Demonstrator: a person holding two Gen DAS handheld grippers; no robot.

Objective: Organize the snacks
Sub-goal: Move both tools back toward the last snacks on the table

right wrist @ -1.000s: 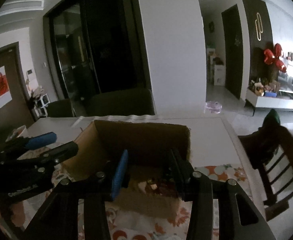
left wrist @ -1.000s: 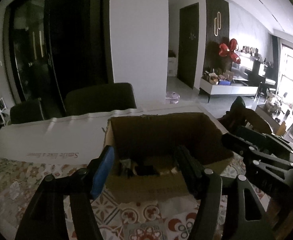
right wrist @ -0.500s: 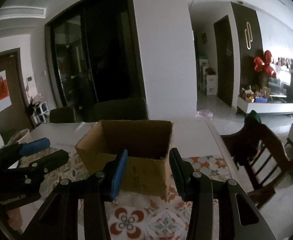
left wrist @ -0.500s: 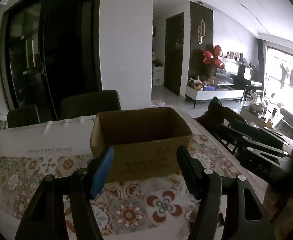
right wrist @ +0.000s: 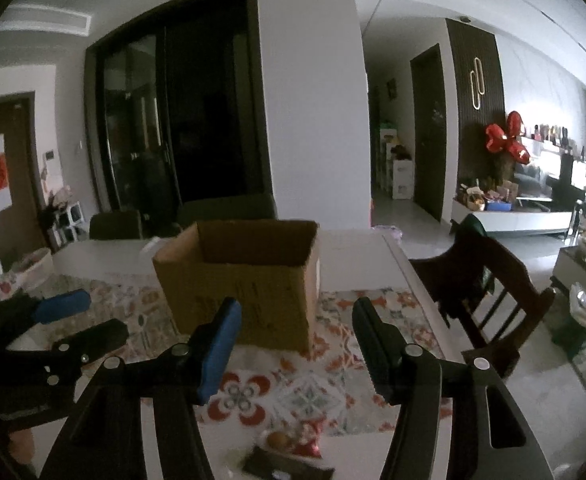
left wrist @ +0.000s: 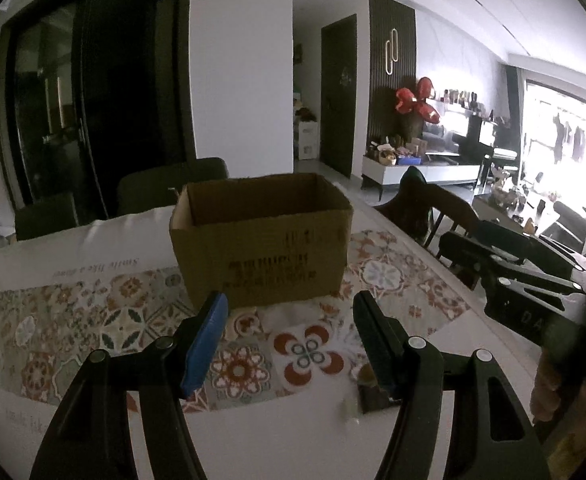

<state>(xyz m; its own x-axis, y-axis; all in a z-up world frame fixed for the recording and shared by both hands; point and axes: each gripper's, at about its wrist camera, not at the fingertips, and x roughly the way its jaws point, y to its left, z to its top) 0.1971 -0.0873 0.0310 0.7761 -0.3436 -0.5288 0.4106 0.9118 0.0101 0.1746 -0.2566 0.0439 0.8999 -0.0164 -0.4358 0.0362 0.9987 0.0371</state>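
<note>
An open brown cardboard box (left wrist: pixel 261 240) (right wrist: pixel 241 276) stands on the patterned tablecloth (left wrist: pixel 93 320); its inside is hidden from here. My left gripper (left wrist: pixel 289 324) is open and empty, held back from the box's front. My right gripper (right wrist: pixel 293 328) is open and empty too, to the right of the left one. Small snack items lie near the front table edge: a dark packet (left wrist: pixel 375 396) by my left gripper's right finger, and a red wrapper (right wrist: pixel 307 442) and dark packet (right wrist: pixel 285 466) below my right gripper.
A dark wooden chair (right wrist: pixel 481 280) stands at the table's right side. Dark chairs (left wrist: pixel 173 188) stand behind the table. A white cloth with lettering (left wrist: pixel 93 248) covers the far part. A bowl-like container (right wrist: pixel 33 264) sits at the far left.
Both grippers have drawn back and down from over the box toward the front table edge. The box's inside is no longer visible, and loose snacks near the edge have come into view.
</note>
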